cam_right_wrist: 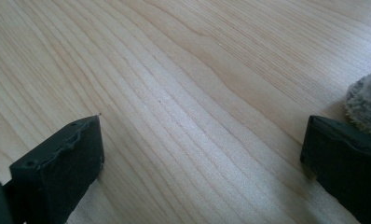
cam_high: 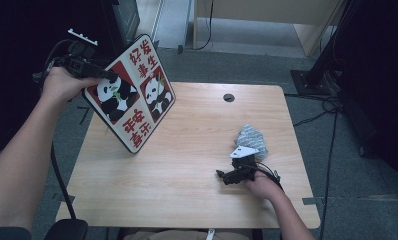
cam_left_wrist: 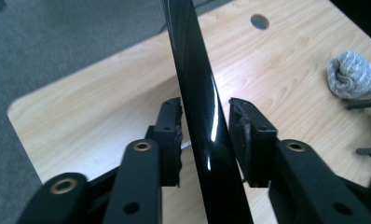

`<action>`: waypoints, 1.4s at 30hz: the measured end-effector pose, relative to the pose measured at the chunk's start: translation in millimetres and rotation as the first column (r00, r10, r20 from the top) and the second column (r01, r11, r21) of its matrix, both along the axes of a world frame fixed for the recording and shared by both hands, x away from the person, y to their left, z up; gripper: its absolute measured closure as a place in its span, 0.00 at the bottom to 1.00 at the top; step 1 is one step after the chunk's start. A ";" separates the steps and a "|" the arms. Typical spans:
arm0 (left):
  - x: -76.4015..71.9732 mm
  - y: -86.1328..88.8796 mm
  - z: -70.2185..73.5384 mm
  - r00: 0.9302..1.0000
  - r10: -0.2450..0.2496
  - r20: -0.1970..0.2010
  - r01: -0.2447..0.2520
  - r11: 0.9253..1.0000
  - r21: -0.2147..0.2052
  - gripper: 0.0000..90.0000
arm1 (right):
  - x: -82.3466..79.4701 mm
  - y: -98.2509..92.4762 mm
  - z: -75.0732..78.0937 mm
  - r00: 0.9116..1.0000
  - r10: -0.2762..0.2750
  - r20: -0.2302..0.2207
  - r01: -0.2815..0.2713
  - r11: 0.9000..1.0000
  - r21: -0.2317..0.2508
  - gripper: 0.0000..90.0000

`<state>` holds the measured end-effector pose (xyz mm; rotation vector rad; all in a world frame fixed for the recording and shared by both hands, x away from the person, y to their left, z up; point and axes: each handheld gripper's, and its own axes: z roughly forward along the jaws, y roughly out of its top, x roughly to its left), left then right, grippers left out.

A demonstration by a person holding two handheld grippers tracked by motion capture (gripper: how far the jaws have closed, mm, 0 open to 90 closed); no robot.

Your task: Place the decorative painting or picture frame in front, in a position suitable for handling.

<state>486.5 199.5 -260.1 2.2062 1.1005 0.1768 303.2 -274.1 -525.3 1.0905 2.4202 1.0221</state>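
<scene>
Person's left forearm (cam_high: 14,160) nearest the camera in the high view, coming up the left side to the left claw (cam_high: 94,70). That claw grips the panda board (cam_high: 132,92) by its upper left edge. The board is a square with rounded corners and a black rim, showing two pandas and red characters. It is tilted, with its lower corner down at the surface (cam_high: 187,200) near the left edge and its top leaning out past the back-left corner over the floor.

Left gripper view: the board's glossy black edge (cam_left_wrist: 197,93) runs up between the two jaws. The left pad looks pressed to it; on the right pad I can't tell whether a thin gap remains. The jaws are closed down narrow around the edge, so the board is held.

Open room: the middle and front of the surface are bare wood. A cable hole (cam_high: 229,97) sits near the back edge, well apart from the board.

Right claw (cam_high: 226,175) rests low on the surface near the right side, jaws wide apart with nothing between them. Grey cloth (cam_high: 251,140) lies bunched just behind it.

Right gripper view shows the wood grain between the spread jaws, with the cloth (cam_right_wrist: 367,105) just beside the right jaw. The left gripper view catches the cloth (cam_left_wrist: 353,74) at far right. Only the high view gives the board's printed face.
</scene>
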 end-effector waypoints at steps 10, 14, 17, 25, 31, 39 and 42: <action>6.2 -5.1 8.2 0.996 0.025 -0.086 -0.023 0.999 0.029 0.87 | -0.1 0.0 0.0 1.000 0.000 0.000 0.000 1.000 0.000 0.00; 7.5 -8.8 11.8 0.994 0.038 -0.098 -0.037 0.999 0.008 0.89 | 0.0 0.0 0.0 1.000 0.000 0.000 0.000 1.000 0.000 0.00; 7.3 -12.3 15.6 0.995 0.018 -0.101 -0.016 1.000 0.019 0.90 | -0.3 0.1 0.1 1.000 -0.003 -0.004 0.003 1.000 0.001 0.00; 1.0 -22.9 26.1 0.996 -0.014 -0.093 0.017 0.999 0.036 0.90 | -0.3 0.0 0.2 1.000 -0.002 -0.004 0.003 1.000 0.001 0.00; -10.4 -33.8 33.8 0.995 -0.073 -0.067 0.075 0.996 0.039 0.90 | -0.3 0.0 0.2 1.000 -0.002 -0.005 0.002 1.000 0.001 0.00; -39.5 -63.2 39.5 0.986 -0.161 -0.043 0.161 0.987 0.005 0.90 | -0.4 -0.1 0.1 1.000 -0.002 -0.003 0.002 1.000 0.000 0.00; -46.1 -69.8 38.1 0.981 -0.190 -0.038 0.190 0.982 -0.006 0.90 | -0.4 -0.1 0.1 1.000 -0.001 -0.002 0.001 1.000 0.000 0.00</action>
